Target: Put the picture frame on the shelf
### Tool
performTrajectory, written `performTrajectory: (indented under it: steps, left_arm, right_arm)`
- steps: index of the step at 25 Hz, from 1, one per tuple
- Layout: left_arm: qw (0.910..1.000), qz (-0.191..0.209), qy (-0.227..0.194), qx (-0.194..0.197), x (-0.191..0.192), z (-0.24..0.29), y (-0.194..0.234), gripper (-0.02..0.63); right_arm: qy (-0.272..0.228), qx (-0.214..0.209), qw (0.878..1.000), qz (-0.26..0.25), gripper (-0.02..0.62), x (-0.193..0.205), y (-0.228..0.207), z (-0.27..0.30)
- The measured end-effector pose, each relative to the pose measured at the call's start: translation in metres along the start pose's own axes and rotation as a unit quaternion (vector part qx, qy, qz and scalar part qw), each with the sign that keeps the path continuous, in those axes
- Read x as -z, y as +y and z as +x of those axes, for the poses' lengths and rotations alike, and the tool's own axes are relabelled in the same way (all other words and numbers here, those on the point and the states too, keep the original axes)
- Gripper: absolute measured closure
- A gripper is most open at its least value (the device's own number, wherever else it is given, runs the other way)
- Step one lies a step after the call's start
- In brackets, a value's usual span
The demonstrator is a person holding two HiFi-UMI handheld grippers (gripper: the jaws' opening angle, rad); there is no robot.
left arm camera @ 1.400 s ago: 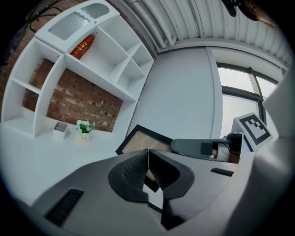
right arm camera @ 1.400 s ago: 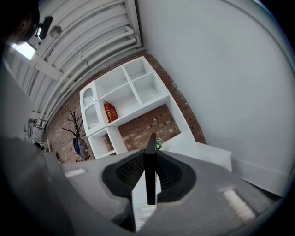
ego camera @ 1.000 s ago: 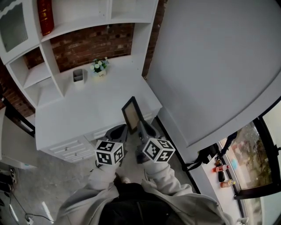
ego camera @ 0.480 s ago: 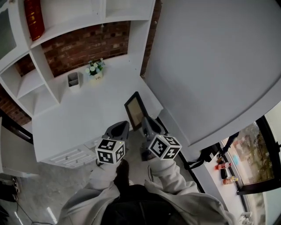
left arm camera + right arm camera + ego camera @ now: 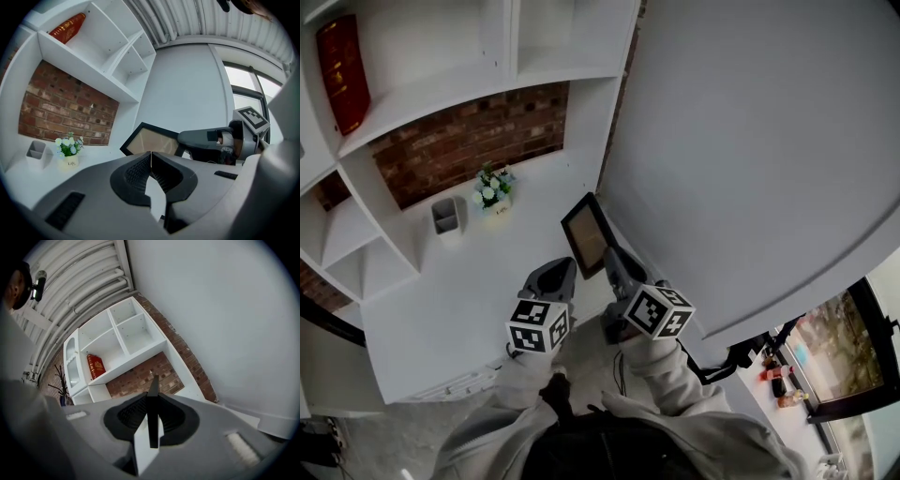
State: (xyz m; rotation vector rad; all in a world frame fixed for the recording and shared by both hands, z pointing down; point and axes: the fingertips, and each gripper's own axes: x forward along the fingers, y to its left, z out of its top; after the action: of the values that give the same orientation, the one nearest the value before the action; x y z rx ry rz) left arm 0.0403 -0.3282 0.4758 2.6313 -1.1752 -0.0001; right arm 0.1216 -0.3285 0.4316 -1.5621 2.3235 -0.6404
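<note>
- Picture frame (image 5: 586, 234): black rim, tan panel; held aloft and tilted over the right end of the desk top (image 5: 441, 309), close to the grey wall (image 5: 750, 141).
- Right gripper (image 5: 151, 411): jaws clamped on the frame's edge.
- Left gripper (image 5: 151, 161): jaws pressed together, nothing between them; just beside the right gripper.
- Shelf unit (image 5: 441, 89): white, brick behind; one red item (image 5: 344, 61), possibly a box.
- Flower pot (image 5: 490, 190), pen holder (image 5: 445, 217): on the desk top, near each other.
</note>
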Motion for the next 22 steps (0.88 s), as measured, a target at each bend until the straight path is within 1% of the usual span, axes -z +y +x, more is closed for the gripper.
performTrajectory:
  steps: [3,6,11,18,22]
  left_arm:
    - [0.9999,0.009,-0.001,0.003,-0.015,0.012,0.022,0.600]
    - [0.9999,0.009,-0.003,0.006,-0.028,0.022,0.042,0.600]
    - [0.9998,0.018,-0.003,0.013,-0.042,0.040,0.061,0.600]
    - [0.9995,0.027,-0.006,0.018,-0.058,0.063,0.074,0.600]
    - [0.9993,0.028,-0.021,0.012,-0.074,0.077,0.075,0.600]
  right_arm:
    - [-0.004,-0.003,1.000,0.004,0.531,-0.009,0.001,0.027]
    - [-0.007,-0.005,1.000,0.005,0.531,-0.016,0.002,0.052]
    - [-0.012,-0.006,1.000,0.022,0.530,-0.026,-0.001,0.080]
    - [-0.029,-0.016,0.999,0.032,0.530,-0.047,-0.006,0.097]
    - [-0.035,-0.030,0.998,0.033,0.530,-0.065,-0.007,0.105]
